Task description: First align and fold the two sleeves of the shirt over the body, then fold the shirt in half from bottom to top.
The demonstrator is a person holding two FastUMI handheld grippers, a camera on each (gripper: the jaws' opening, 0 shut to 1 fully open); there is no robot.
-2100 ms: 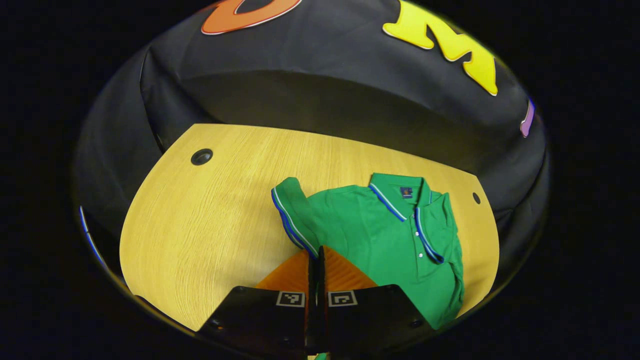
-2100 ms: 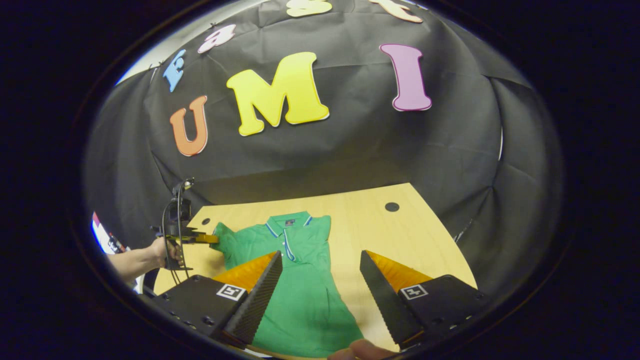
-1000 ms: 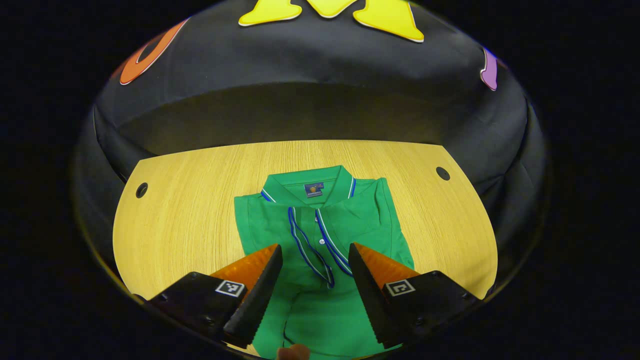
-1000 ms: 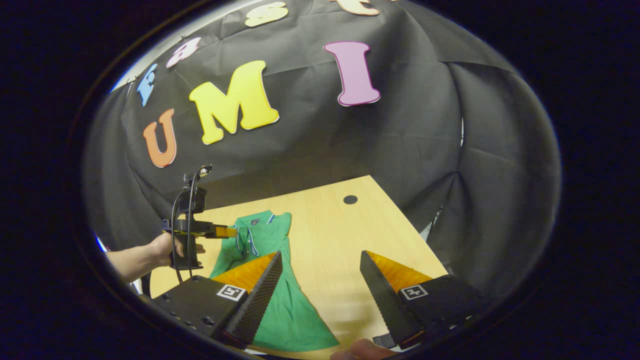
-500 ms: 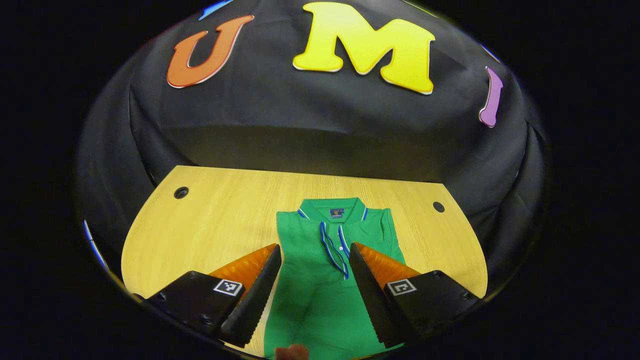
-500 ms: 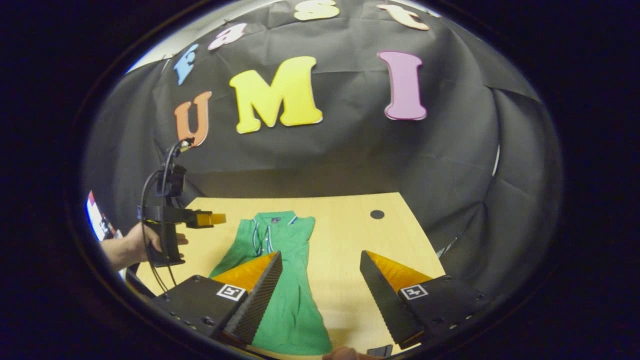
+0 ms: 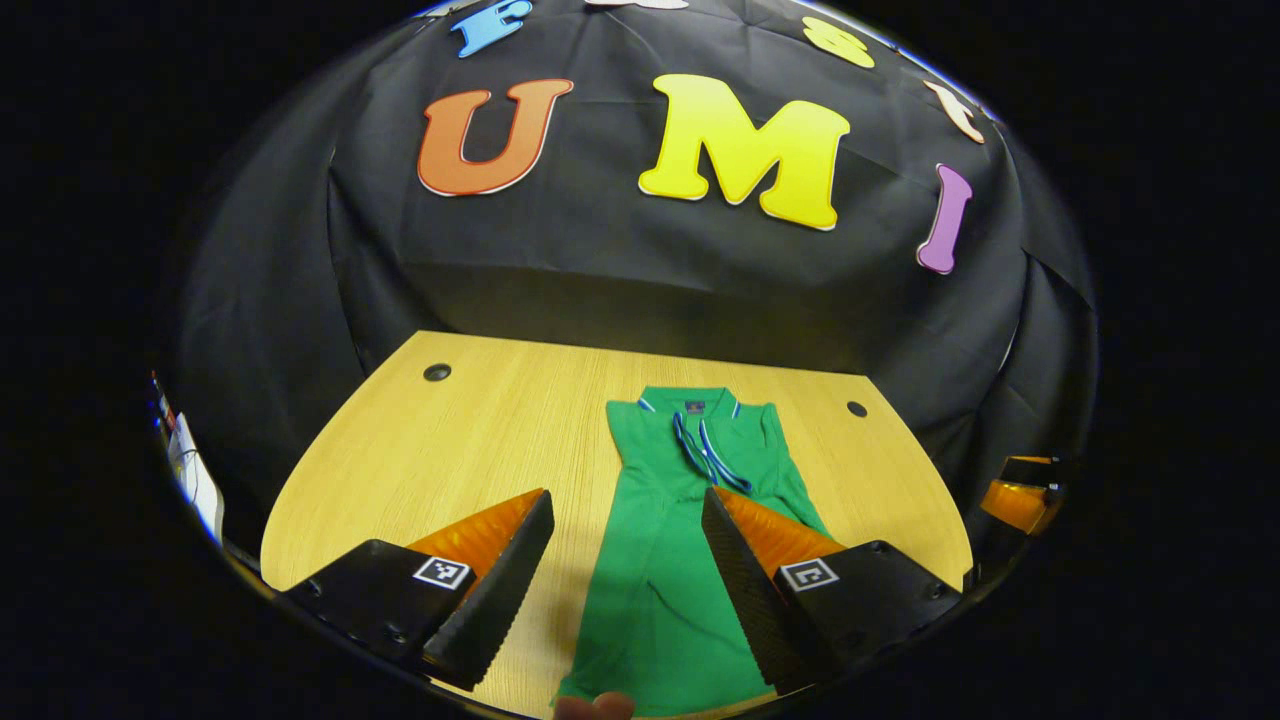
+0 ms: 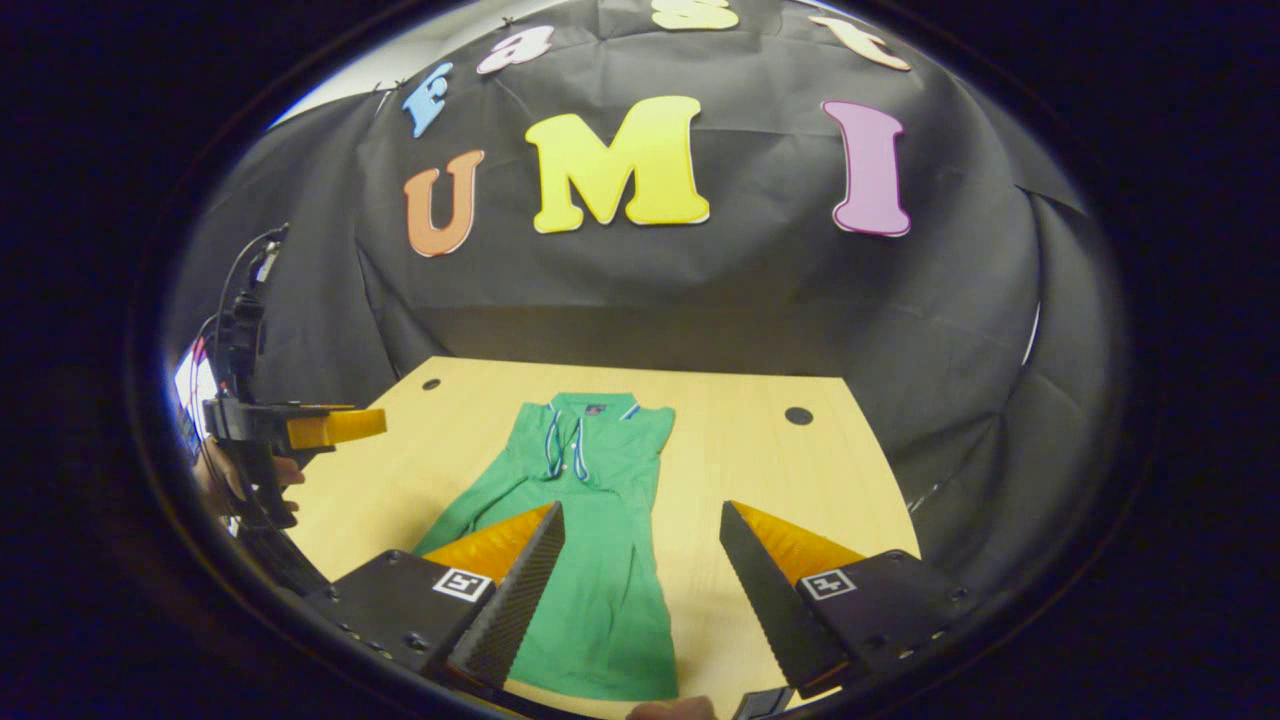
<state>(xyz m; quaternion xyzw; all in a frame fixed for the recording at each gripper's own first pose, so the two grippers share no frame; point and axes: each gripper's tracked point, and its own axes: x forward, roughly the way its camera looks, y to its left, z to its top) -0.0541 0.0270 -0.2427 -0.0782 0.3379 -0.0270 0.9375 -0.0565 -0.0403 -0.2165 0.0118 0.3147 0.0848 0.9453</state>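
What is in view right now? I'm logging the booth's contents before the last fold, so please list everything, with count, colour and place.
polo shirt: one, green with blue and white trim, lying on the table with its collar toward the wall and both sleeves folded in.
table: one, light wood, in front of the black cloth wall.
cable holes: two, dark, near the table's far corners.
left gripper: one, open, above the shirt's lower half.
right gripper: one, open, above the shirt's right edge.
hand: one, holding the left gripper's handle, at the left in the right gripper view.
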